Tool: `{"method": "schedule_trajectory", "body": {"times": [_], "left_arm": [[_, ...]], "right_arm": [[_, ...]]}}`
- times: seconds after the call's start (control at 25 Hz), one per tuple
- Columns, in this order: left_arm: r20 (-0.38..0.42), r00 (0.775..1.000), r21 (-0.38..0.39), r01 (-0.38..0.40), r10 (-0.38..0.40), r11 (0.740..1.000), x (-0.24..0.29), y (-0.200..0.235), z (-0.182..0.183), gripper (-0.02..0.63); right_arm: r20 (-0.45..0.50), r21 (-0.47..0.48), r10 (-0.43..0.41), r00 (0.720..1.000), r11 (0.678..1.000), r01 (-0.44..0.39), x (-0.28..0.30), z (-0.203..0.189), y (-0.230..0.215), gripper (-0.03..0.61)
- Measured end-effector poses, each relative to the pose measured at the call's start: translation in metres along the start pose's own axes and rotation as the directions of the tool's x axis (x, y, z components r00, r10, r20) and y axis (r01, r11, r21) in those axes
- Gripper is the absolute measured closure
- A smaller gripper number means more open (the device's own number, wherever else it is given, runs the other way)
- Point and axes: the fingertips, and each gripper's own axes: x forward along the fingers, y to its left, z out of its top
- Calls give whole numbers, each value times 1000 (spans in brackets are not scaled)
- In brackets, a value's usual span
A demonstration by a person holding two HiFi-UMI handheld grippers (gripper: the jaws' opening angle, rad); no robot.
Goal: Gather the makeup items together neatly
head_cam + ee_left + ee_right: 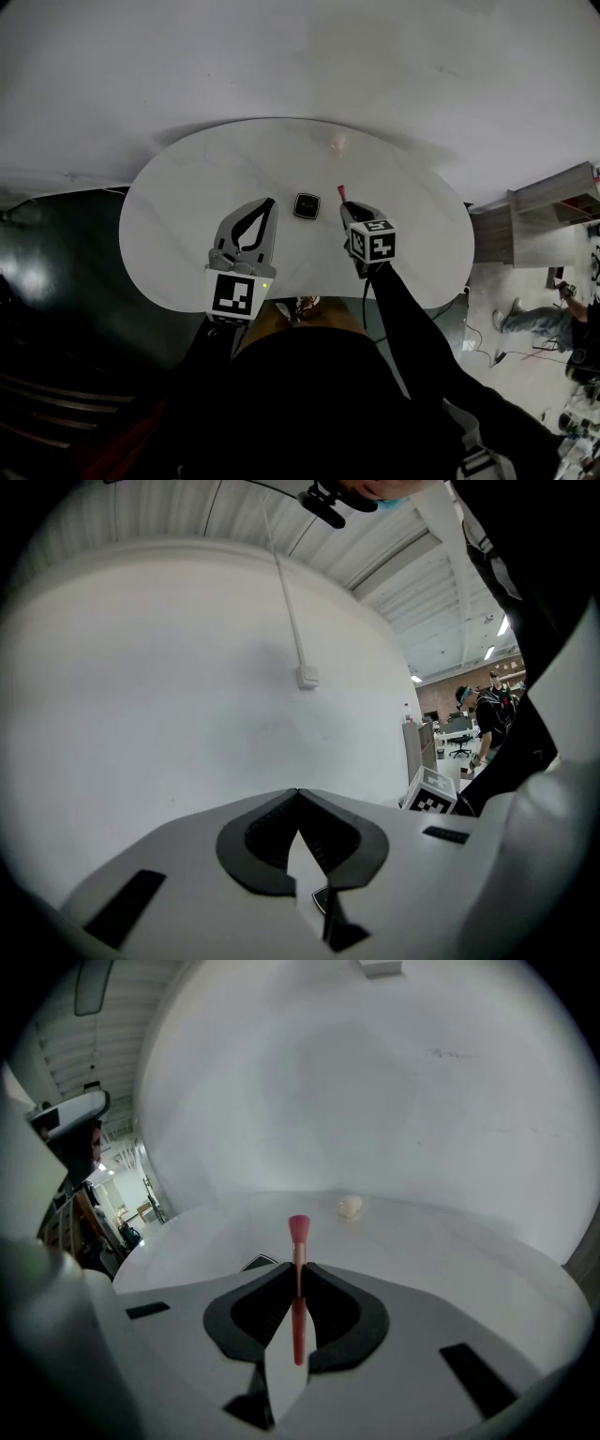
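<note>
Nearest the person, the left gripper (270, 202) hovers over the white surface (178, 216), jaws together with nothing between them. Beside it, the right gripper (298, 1274) is clamped on a slim pink makeup brush (298, 1241), pinched along the handle with the bristles pointing away. The brush looks light, stiff and slippery, so the handle suits a grip. A black compact (307, 205) lies between the gripper tips. A small pale sponge-like item (337, 142) sits farther back, well apart.
</note>
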Motion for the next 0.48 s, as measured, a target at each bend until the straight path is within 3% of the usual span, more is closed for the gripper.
{"method": "schedule_trajectory", "body": {"times": [0.32,0.48], "left_arm": [[-9,999,6,-53,53,999,22,1,-2,598],[-7,998,-23,-69,69,997,28,2,-5,598]], "right_arm": [[-43,128,1,999,992,5,26,-14,-17,514],[-76,138,-4,997,990,15,30,-18,-18,514]]}}
